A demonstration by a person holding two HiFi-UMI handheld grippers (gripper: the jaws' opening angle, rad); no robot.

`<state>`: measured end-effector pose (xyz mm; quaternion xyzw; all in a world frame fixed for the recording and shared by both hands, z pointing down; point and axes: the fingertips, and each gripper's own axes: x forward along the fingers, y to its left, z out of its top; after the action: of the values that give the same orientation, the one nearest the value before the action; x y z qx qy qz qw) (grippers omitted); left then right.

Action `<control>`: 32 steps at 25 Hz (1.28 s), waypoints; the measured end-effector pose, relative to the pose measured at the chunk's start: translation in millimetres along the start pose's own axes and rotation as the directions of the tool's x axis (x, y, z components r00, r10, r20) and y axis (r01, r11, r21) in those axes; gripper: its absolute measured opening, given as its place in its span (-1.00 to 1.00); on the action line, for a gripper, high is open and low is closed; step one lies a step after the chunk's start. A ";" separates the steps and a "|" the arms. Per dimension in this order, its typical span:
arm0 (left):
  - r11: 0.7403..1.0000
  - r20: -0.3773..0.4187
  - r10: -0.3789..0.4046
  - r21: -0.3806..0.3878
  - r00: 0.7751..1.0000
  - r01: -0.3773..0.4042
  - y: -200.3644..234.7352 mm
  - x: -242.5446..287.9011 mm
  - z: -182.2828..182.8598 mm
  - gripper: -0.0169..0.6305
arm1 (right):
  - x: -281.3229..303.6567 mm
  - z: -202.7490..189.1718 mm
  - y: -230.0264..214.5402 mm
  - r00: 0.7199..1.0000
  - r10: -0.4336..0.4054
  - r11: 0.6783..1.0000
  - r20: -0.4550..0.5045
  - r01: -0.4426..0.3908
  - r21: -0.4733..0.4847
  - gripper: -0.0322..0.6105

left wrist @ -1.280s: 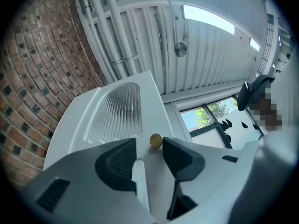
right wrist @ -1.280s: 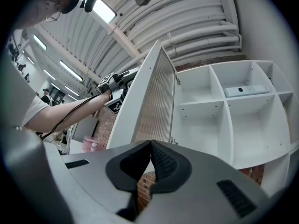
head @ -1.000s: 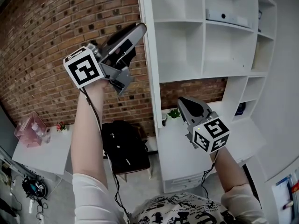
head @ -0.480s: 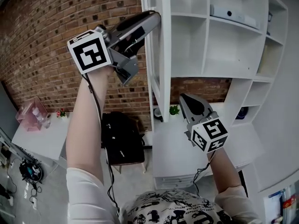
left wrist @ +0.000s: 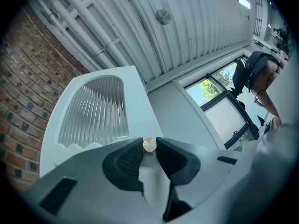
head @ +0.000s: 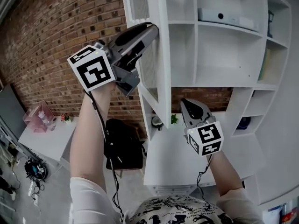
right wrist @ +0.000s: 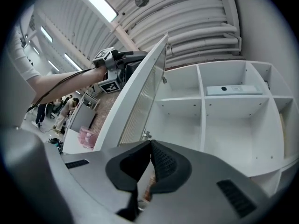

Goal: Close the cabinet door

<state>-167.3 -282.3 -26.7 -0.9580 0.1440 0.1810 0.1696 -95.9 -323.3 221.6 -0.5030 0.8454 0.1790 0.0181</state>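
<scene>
The white cabinet door (head: 159,78) with a ribbed glass panel stands partly open, angled out from the white shelf cabinet (head: 224,55). In the head view my left gripper (head: 154,29) is raised to the door's free edge. The left gripper view shows its jaws shut on the small brass door knob (left wrist: 149,145), with the door (left wrist: 93,111) behind. My right gripper (head: 188,104) hangs lower, in front of the cabinet, shut and holding nothing. In the right gripper view its tips (right wrist: 150,143) meet, with the door (right wrist: 140,97) and the left gripper (right wrist: 117,62) beyond.
A grey box (head: 229,17) lies on an upper shelf. A brick wall (head: 56,41) is to the left. Below are a black backpack on a chair (head: 122,143), a small plant (head: 174,119), a white counter (head: 173,162) and a pink box (head: 39,116) on a side table.
The door has swung away from the brick wall toward the shelves, carried by my left gripper on its knob. Its glass face now shows. The right gripper has shifted a little.
</scene>
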 end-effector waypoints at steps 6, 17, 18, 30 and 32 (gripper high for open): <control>0.998 -0.021 0.056 0.018 0.998 -0.055 3.4 48.3 -21.9 -0.65 | -5.5 -8.9 -49.1 1.000 -0.010 1.000 0.000 0.010 0.008 -0.85; 0.980 -0.070 0.198 0.037 0.978 -0.196 36.7 122.8 -63.7 -0.64 | -7.1 -39.6 -125.9 0.999 -0.005 1.000 -0.042 0.005 0.012 -0.86; 0.976 -0.080 0.215 0.048 0.973 -0.211 41.7 126.5 -67.0 -0.64 | -6.6 -41.8 -128.3 0.999 0.001 1.000 -0.044 0.000 0.015 -0.85; 0.918 -0.143 0.386 0.157 0.911 -0.365 84.4 184.3 -102.4 -0.63 | -3.2 -57.5 -184.3 0.999 0.048 0.997 -0.022 -0.046 0.066 -0.85; 0.904 -0.164 0.418 0.175 0.894 -0.391 91.5 192.9 -106.6 -0.63 | -2.3 -60.8 -191.0 0.998 0.052 0.996 -0.021 -0.050 0.072 -0.85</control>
<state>5.8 -446.3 -34.5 -0.9061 0.3686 0.1060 0.1786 78.1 -423.0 224.6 -0.4823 0.8640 0.1432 0.0220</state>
